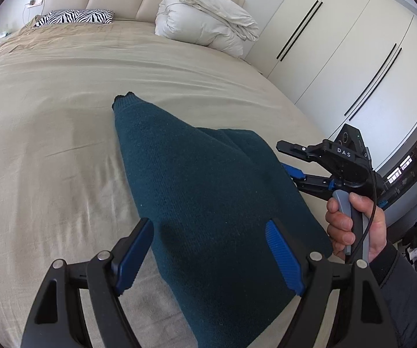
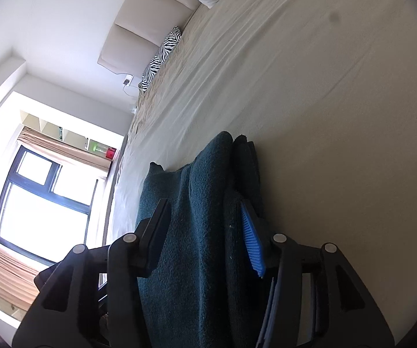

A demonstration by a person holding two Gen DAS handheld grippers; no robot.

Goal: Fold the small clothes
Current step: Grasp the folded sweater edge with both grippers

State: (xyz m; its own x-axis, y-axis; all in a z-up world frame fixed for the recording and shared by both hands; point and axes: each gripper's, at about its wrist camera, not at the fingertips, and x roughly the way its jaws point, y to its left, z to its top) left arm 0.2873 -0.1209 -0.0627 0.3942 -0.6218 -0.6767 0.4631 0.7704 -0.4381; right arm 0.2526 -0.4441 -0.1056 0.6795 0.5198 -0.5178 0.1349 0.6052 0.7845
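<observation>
Teal knit garment [image 1: 208, 191] partly folded on bed [image 1: 49, 145]. Left gripper [image 1: 208, 249] and right gripper [image 2: 205, 237] both spread wide, astride cloth, gripping nothing. Pinch both layers at edge before lifting, keep hem aligned

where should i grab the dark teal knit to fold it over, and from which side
Take the dark teal knit at its narrow far tip, probably with the left gripper, whose jaws stand open over the near end. Come in low from the left, where bare bed sheet borders it. The tip tapers thin and lies flat, so the jaws can likely pinch it and draw it back.
</observation>
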